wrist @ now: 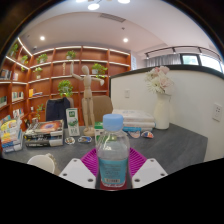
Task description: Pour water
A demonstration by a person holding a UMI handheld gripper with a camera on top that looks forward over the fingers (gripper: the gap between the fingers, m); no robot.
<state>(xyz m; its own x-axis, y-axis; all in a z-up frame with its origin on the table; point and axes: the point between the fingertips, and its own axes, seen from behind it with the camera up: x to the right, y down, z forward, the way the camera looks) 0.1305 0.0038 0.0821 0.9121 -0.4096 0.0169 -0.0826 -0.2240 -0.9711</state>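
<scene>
A: Where's the water bottle (113, 155) rn?

B: Right btwn the two fingers of the gripper (112, 172), upright, blue cap on top, clear body w/ a pale label. It hides most of the magenta pads (92, 160); only bits show either side of it.

A: Clamped on it?

B: Looks like it. Both pads sit tight vs the bottle's sides, no gap I can make out, so the gripper is holding the bottle. Can't tell if the base is on the table (165, 145) or lifted.

A: Anything else on the table?

B: Grey top. Left of the bottle: a white cup (42, 162) near the left finger, further back a box w/ printed pics (45, 128) and a tall carton (72, 121). Beyond the bottle, small bits and a white stack (133, 118), too small to ID.

A: Background?

B: White vase w/ pale flowers (160, 98) to the right by a white wall. Wooden shelves (85, 70) w/ plants across the back, a wooden figure (87, 93) standing in front of them. Ceiling lights on.
</scene>
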